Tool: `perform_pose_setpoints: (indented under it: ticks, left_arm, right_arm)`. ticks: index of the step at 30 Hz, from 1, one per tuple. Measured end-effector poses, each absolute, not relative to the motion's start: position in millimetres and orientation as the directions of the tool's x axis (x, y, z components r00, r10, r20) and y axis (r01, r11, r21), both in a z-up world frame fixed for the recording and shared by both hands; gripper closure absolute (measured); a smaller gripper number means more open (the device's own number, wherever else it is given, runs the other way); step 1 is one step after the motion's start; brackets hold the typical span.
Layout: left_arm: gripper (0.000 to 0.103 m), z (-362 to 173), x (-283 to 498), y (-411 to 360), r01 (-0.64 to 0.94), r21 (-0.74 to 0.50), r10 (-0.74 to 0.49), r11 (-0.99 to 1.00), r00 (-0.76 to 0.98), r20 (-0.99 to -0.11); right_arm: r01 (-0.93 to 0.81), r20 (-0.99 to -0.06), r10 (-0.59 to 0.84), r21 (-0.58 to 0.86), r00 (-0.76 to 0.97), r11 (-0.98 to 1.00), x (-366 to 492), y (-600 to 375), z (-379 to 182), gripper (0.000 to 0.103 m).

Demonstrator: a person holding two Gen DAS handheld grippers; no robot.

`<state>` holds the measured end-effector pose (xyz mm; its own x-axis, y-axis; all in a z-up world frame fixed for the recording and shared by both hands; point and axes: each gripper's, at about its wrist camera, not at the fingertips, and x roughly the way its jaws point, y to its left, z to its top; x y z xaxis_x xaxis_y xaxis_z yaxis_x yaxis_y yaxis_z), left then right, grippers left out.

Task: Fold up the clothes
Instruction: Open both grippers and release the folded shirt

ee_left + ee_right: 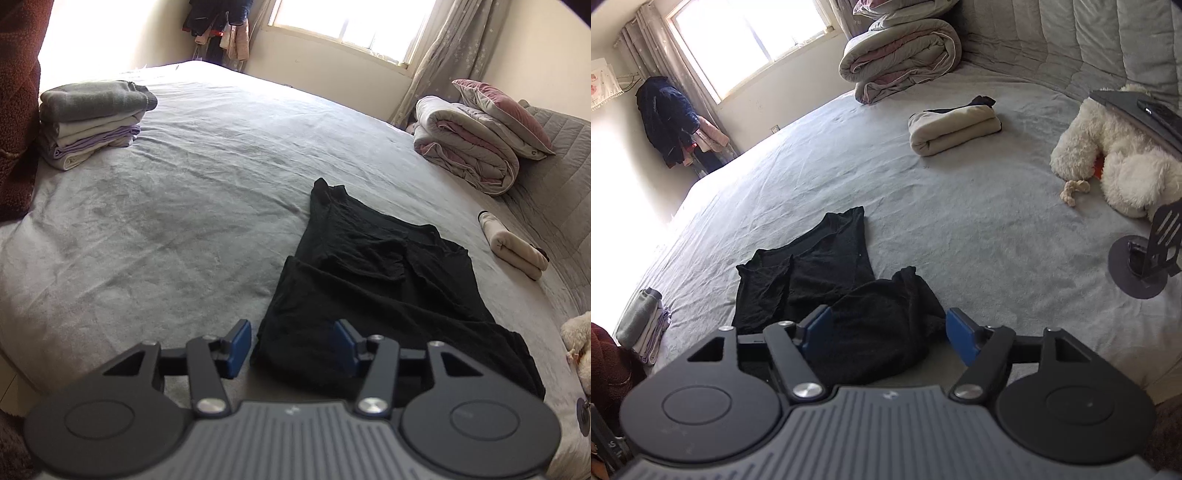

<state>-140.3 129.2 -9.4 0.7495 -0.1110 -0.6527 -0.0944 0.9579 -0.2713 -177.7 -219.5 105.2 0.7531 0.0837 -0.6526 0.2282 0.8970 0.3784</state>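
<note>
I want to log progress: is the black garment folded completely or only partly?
Partly folded: the black garment lies loosely doubled on the bed, rumpled, one end still stretched out.

Daylight pours through the window (pixel 354 26), blowing out the upper left; fisheye bends the edges, corners go dark.

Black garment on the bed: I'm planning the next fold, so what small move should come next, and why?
Probably bring both open tongs, left and right, down onto the black garment's near edge. Neither holds anything, and the garment lies only partly folded and rumpled on the bed.
</note>
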Motion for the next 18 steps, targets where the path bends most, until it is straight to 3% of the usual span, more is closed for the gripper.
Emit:
perform_pose_setpoints:
  ticks: [6,10,18]
  left_arm:
    - [0.052,-21.9,-131.4,123.5,-0.121,-0.265,-0.098,0.957,0.724,-0.683]
    - [0.052,-23.5,-128.5,120.5,-0.133,-0.255,-0.086,0.958,0.715,-0.694]
    - [0.052,-20.2,-122.6,126.2,-0.161,-0.245,-0.057,0.956,0.717,-0.695]
  right_arm:
    - [0.214,-0.611,-0.038,0.218,0.791,0.952,-190.7,-172.5,187.3,0.006]
    - [0.147,-0.512,-0.028,0.193,0.858,0.97,-205.7,-147.4,221.4,0.0]
    - [0.061,-0.503,0.003,0.111,0.864,0.992,-209.0,-125.9,239.9,0.0]
